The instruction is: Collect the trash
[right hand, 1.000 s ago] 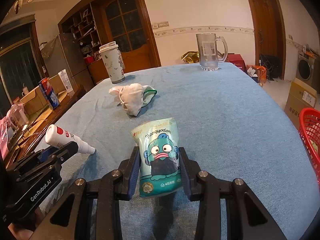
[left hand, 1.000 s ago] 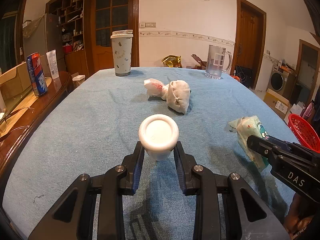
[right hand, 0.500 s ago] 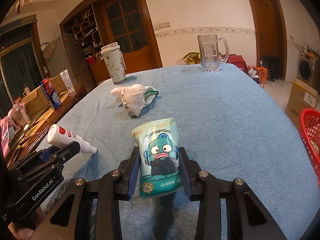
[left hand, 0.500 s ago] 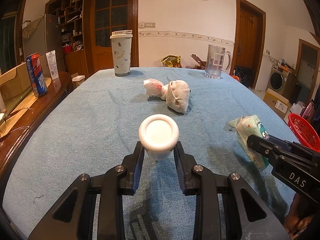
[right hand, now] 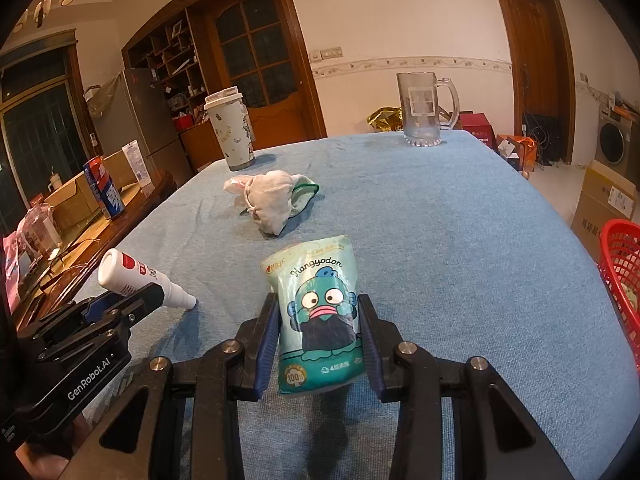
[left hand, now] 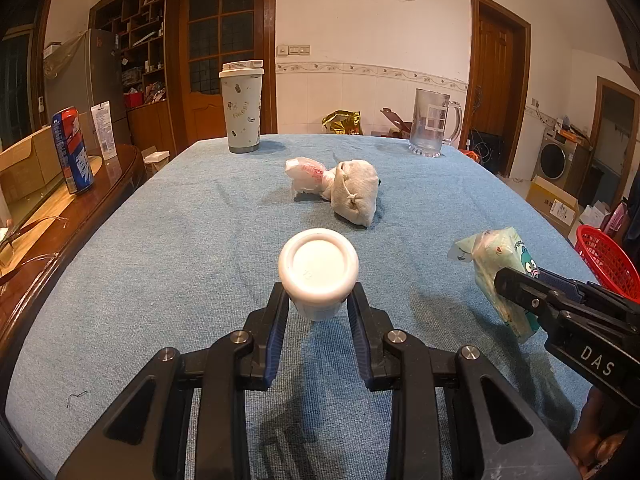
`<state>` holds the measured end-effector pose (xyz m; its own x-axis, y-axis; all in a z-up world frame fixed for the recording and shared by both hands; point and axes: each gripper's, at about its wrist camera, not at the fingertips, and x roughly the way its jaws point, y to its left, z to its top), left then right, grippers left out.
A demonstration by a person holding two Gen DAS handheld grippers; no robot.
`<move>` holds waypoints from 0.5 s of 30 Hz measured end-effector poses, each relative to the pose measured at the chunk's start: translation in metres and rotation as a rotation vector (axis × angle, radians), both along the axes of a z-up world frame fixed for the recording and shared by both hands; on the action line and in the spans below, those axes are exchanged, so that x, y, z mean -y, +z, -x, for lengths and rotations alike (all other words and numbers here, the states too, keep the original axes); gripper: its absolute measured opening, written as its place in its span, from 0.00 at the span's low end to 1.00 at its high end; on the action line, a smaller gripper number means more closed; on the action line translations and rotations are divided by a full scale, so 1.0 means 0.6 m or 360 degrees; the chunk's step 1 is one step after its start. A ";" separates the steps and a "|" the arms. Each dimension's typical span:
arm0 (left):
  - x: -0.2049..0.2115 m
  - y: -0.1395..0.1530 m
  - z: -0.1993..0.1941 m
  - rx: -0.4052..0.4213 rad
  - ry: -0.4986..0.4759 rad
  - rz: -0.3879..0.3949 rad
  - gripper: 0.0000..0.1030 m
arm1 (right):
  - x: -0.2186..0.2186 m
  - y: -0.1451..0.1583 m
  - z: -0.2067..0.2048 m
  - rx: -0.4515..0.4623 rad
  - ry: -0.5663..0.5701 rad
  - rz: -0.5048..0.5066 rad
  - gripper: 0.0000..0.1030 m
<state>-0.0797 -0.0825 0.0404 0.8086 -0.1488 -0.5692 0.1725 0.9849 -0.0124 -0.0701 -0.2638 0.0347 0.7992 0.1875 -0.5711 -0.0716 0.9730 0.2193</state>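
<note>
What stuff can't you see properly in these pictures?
- Red mesh basket: cut off by the right edge in both views; its contents are unclear.
- White plastic bottle: left view shows only its base.
- Small print on the teal cartoon tissue pack: too small to read.

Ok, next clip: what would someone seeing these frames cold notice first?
Probably that both tongs are already loaded: the left tongs grip a white bottle pointed bottom-first at the camera, and the right tongs pinch a teal cartoon-fish packet. Next, the knotted cloth bundle lying mid-table on the blue tablecloth, and the red basket off the table's right edge.
</note>
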 end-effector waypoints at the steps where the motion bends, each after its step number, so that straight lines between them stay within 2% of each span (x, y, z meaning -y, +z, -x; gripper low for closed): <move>1: 0.000 0.000 0.000 0.0000 0.0000 -0.0001 0.28 | 0.000 0.000 0.000 0.0001 -0.0001 0.0000 0.40; 15: 0.001 0.000 0.000 0.0000 -0.0005 -0.0002 0.28 | 0.001 0.001 0.002 0.0022 -0.0015 -0.0003 0.40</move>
